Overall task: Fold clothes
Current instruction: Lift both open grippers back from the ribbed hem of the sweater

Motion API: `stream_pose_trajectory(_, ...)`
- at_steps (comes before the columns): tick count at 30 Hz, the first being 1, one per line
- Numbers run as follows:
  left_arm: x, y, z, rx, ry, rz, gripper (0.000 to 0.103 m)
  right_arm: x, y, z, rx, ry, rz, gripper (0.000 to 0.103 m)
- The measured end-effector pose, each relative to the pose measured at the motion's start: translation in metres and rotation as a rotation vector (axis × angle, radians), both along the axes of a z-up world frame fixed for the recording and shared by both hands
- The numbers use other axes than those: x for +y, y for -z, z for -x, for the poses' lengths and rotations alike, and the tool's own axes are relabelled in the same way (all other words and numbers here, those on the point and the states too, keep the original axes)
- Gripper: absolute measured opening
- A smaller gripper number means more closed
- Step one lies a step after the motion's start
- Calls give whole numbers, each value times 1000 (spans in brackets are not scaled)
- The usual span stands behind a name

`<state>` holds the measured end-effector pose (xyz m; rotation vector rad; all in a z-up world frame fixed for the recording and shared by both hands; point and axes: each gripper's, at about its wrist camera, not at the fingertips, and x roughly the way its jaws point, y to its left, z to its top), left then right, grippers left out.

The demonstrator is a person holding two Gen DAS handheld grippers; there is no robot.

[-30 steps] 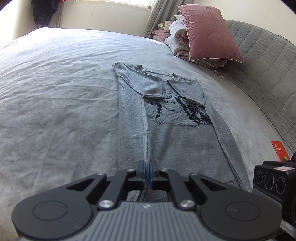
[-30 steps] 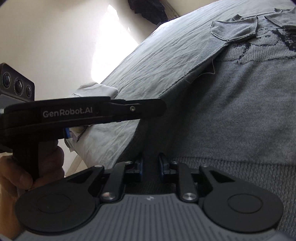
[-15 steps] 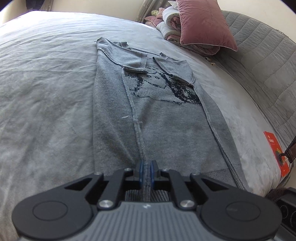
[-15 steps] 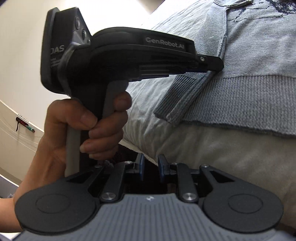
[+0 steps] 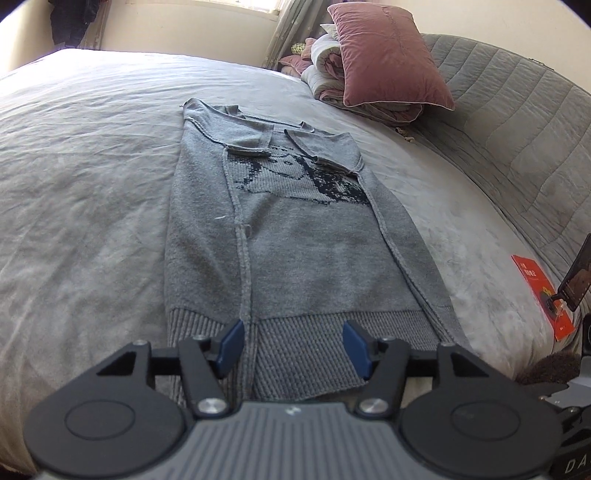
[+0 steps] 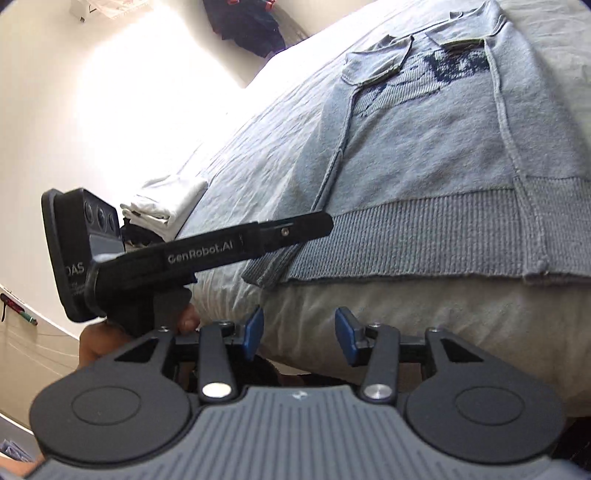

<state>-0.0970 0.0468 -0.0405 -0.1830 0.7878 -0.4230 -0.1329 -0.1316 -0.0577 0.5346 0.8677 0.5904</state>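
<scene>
Presently on the bed (image 5: 92, 155): one grey sweater (image 5: 295, 236), laid flat, both side panels and sleeves turned in over the front, a dark knitted motif showing between them; ribbed hem nearest the bed's edge, collar toward the far side. Left gripper (image 5: 293, 347): low over the hem, jaws opening, blue pads apart; hem rib lies in the gap below them, neither pad pressing on it. Right gripper (image 6: 299, 334): off the bed's edge, just short of the mattress side, jaws opening, nothing between the pads. Seen from the right wrist view, the left gripper (image 6: 325, 223) reaches in from the left, its tip at the hem's left corner, where a rib flap hangs over the mattress edge; the person's hand (image 6: 184, 321) grips its handle, mostly hidden. Further items: pink pillow (image 5: 388, 55) leaning on rolled bedding (image 5: 332, 74) at the bed's far right; grey quilted headboard (image 5: 517, 122) along the right; red card (image 5: 539, 291) on the bed's right edge, well apart from the sweater; folded white cloth (image 6: 166, 203) at the bed's left edge; dark garment (image 6: 247, 22) hanging on the far wall.
</scene>
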Motion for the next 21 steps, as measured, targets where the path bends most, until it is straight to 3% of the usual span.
stream_pose_trajectory(6,2,-10,13,-28,-49,53,64,-17,-16,0,-45,65,-33,54)
stream_pose_trajectory(11,5,-15,18,-69,-74,65,69,-24,-31,-1,-83,50,28,56)
stream_pose_trajectory(18,3,-12,27,-154,-53,-40,70,-36,-35,-21,-95,82,1,59)
stream_pose_trajectory(21,-7,-4,23,-161,-43,-124,69,-37,-33,-38,-94,116,-18,59)
